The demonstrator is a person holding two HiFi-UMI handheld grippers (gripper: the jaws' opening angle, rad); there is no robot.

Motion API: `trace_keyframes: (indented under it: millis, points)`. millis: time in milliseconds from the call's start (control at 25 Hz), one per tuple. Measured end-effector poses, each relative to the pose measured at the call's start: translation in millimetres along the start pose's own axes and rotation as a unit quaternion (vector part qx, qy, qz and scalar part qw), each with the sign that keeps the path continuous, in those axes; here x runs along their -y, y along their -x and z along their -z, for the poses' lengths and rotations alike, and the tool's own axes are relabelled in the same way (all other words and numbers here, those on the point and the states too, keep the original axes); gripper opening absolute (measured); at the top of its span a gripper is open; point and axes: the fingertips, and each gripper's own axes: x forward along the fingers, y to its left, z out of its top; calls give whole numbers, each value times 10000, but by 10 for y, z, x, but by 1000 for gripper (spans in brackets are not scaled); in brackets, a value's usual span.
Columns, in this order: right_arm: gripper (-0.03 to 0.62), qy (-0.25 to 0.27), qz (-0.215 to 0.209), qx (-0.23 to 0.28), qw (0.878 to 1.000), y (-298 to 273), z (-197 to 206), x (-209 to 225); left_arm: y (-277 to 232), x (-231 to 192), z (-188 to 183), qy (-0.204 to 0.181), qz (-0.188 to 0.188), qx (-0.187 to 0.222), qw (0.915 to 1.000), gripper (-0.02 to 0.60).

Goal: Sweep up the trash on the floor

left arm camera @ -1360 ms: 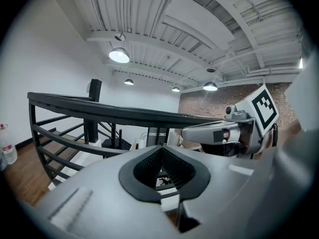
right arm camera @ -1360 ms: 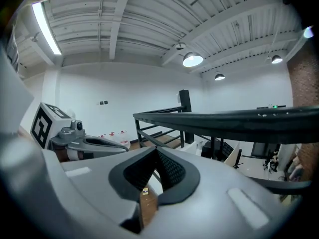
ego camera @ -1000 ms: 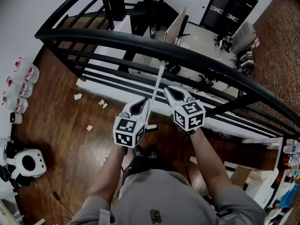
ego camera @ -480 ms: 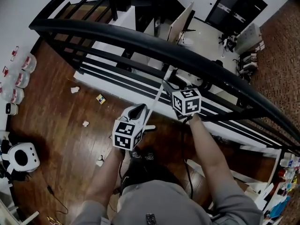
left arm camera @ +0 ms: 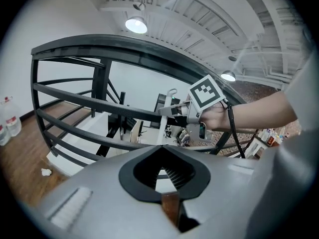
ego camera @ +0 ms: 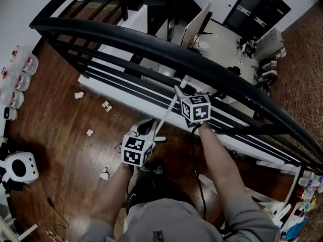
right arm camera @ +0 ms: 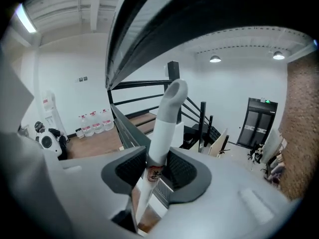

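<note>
A white broom handle [ego camera: 166, 112] slants from the railing down toward me; its head is hidden. My left gripper [ego camera: 146, 126] is low on the handle and shut on it, with the handle [left arm camera: 162, 128] rising out of its closed jaws [left arm camera: 160, 147]. My right gripper [ego camera: 180, 92] is higher up, near the handle's hooked top. Its jaws [right arm camera: 152, 156] are closing with the handle [right arm camera: 167, 118] between them, and the pads do not clamp it. Trash lies on the wooden floor to my left: crumpled paper [ego camera: 78, 95], another scrap [ego camera: 90, 132], a third [ego camera: 105, 174] and a small box [ego camera: 106, 106].
A black curved railing [ego camera: 151, 44] with a white ledge [ego camera: 126, 92] runs right in front of me, over a drop to a lower floor. Water bottles [ego camera: 15, 82] line the left wall. A white round device [ego camera: 17, 168] and a cable [ego camera: 55, 208] lie at lower left.
My right gripper has let go of the handle and slid up it toward the railing, away from the left one. The left gripper has sunk lower, still shut on the handle.
</note>
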Motion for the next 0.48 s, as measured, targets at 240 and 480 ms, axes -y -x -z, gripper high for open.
trace_keyframes:
  millis: [240,480]
  points:
    - [114,-73,-311,152,9994,286,0,-185,-26,97,248,168,-2,-202,9997,8]
    - [106,-8,-679,152,9976,601,77,-529,-108,53,591,318,-143,-333,9988,8]
